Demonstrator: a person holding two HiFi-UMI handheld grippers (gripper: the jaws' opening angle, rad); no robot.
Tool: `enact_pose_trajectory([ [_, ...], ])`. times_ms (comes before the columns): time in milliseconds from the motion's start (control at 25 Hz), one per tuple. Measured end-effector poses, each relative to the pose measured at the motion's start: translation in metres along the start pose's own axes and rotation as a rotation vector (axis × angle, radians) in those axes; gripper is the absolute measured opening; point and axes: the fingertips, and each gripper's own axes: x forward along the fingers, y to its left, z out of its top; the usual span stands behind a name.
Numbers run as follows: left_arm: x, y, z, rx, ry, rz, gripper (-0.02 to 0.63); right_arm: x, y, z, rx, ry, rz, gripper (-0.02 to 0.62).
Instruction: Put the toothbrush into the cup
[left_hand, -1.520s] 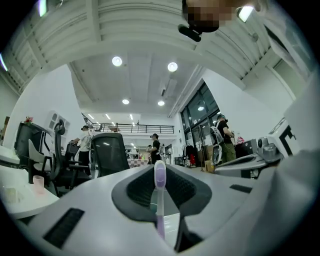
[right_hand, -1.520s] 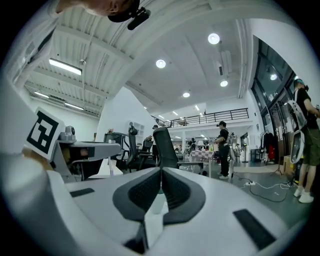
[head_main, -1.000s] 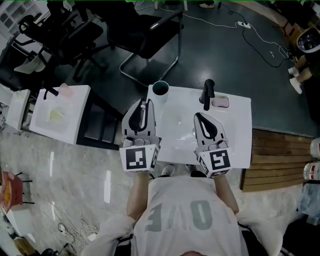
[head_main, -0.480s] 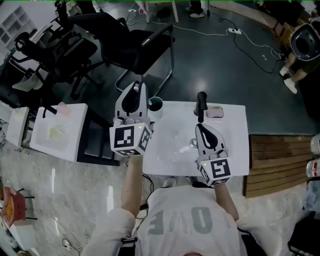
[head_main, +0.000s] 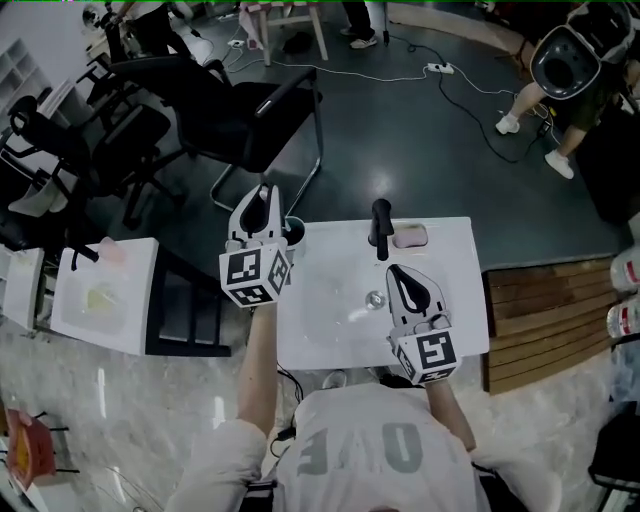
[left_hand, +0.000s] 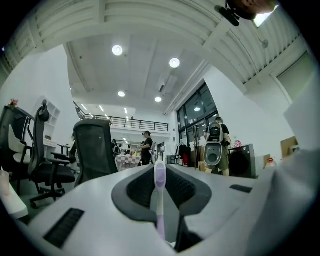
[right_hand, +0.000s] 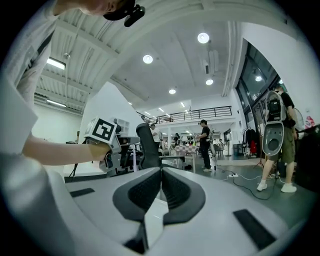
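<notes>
Nearest you, your right tool (head_main: 394, 271) sits over the white tabletop (head_main: 330, 340). Its 2 jaws are pressed together with nothing between them. Just beside its tip, the tabletop's shallow basin (head_main: 345, 280) shows 1 round drain (head_main: 375, 298).

Your left tool (head_main: 266, 192) is raised at the tabletop's far left corner. Its jaws are narrow and clamped on the toothbrush (left_hand: 159, 197), whose handle runs down between the pads and whose lilac head stands up at the tips.

The cup (head_main: 294, 236) stands on that same corner, just beside the left tool and partly hidden by it. Its inside is dark, so you cannot tell what it contains.

Along the far edge stand a black faucet (head_main: 381, 226) and 1 pink bar (head_main: 410, 236) beside it. Beyond are black chairs (head_main: 250, 110) on the dark floor (head_main: 420, 140).
</notes>
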Motion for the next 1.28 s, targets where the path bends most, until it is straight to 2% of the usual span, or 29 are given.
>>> enact_pose_trajectory([
  [480, 0.009, -0.011, -0.065, -0.026, 0.114, -0.036, 0.074, -0.021, -0.017, -0.012, -0.010, 0.042, -0.074, 0.032],
  [1280, 0.002, -0.015, -0.128, -0.008, 0.238, -0.035, 0.074, -0.032, -0.024, -0.023, -0.013, 0.083, -0.113, 0.032],
])
